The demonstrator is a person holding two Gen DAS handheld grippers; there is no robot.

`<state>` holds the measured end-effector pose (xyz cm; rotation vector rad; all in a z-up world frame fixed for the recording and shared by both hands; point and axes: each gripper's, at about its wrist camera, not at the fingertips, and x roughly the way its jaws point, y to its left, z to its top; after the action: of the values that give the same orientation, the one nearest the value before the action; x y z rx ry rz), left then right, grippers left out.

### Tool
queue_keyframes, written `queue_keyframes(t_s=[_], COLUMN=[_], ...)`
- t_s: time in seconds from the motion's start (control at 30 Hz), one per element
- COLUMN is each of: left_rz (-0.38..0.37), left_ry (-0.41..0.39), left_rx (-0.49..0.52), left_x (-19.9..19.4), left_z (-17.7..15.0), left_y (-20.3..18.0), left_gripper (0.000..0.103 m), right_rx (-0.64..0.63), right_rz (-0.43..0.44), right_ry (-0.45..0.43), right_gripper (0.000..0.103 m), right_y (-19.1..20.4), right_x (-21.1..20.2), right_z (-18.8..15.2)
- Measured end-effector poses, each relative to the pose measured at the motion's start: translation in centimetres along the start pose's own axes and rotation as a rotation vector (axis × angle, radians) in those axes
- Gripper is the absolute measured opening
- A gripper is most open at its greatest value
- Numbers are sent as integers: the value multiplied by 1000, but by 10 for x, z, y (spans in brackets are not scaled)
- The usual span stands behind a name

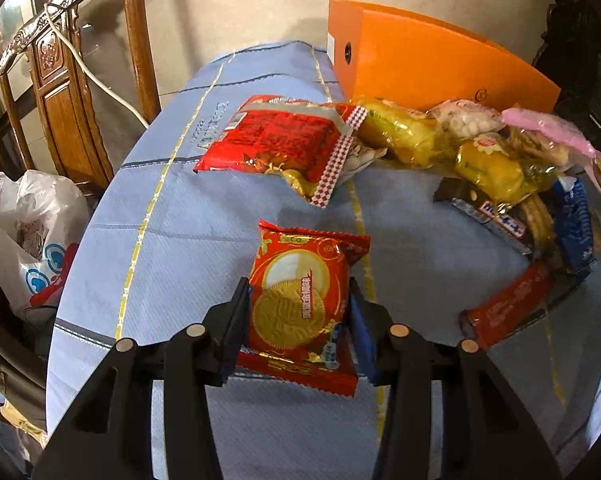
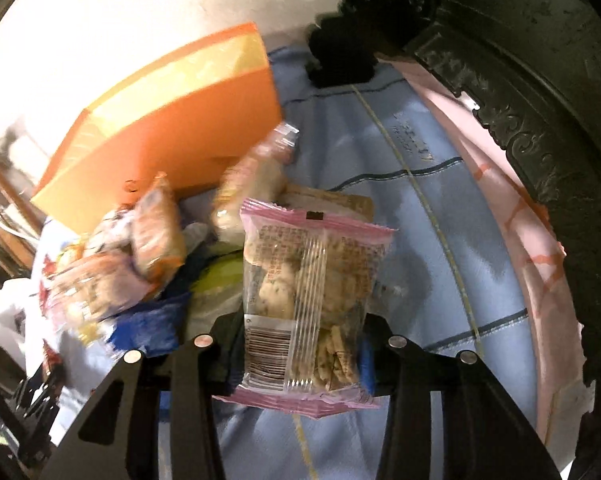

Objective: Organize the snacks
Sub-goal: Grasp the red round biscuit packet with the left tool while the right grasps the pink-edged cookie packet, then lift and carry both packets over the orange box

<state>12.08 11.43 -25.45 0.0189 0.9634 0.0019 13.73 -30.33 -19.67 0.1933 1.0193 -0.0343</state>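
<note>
Blue tablecloth (image 1: 188, 216); gripped mooncake packet (image 1: 300, 300)

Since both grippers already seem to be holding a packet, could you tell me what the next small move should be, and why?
Probably carry the red mooncake packet, clamped in the left gripper, toward the orange box. The right gripper also holds a pink-edged biscuit packet, and the other snacks lie piled on the blue cloth by the box, so neither gripper is free to pick another.

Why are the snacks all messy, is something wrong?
Nothing looks torn or spilled. The snacks just lie in a jumbled heap beside the orange box, overlapping at odd angles. Each gripper holds one pack: left a red one, right a pink-edged one.
</note>
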Motion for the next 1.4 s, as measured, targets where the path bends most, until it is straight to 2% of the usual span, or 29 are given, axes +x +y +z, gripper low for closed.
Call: queue_keyframes(t_s=[0.2, 0.47, 0.9, 1.4], left_rz=[-41, -100, -155, -193], left_ry=[-56, -150, -308, -421], left_rx=[-6, 20, 46, 96], left_x=[-28, -72, -137, -160], left_z=[4, 24, 103, 197], left_y=[-6, -24, -66, -108], left_gripper=[45, 45, 45, 45], right_rx=[-70, -134, -207, -207], right_rz=[36, 107, 166, 187], right_ry=[-28, -114, -263, -401], right_gripper=[43, 43, 43, 43], right_y=[16, 42, 75, 91], right_x=[-21, -61, -125, -158], right_z=[-12, -3, 29, 102])
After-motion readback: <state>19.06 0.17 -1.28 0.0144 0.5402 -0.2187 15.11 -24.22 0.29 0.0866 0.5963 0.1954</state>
